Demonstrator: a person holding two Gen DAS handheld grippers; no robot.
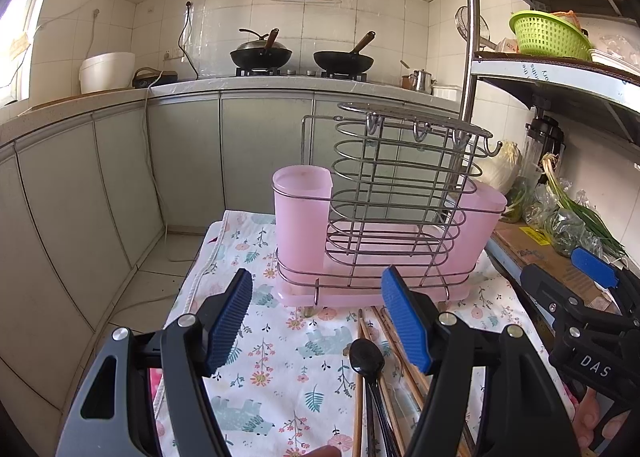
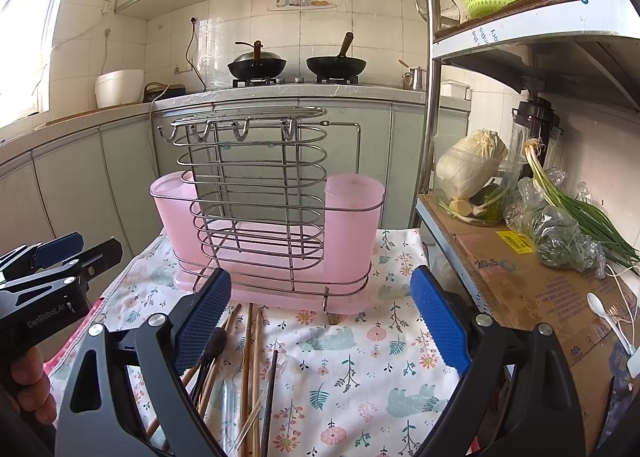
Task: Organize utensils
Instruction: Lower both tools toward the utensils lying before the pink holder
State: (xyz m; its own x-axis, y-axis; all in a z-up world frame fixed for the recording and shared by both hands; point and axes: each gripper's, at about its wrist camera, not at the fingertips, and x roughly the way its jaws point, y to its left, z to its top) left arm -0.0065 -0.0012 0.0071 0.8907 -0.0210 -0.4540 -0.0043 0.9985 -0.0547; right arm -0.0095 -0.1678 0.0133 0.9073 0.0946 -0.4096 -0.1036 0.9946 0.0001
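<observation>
Chopsticks (image 2: 250, 361) before pink holder (image 2: 352, 217)

light: bright daylight from a window (image 1: 16, 29) at 10 o'clock, blown out white | glare: sheen on the wall tiles (image 2: 320, 29) | shadows: soft and faint | focus: sharp throughout | distortion: strong fisheye bending, dark vignette in the corners

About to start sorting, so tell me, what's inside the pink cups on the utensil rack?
Nothing rises above either pink cup on the wire rack; translucent walls show nothing inside. The cup bottoms cannot be seen.
</observation>
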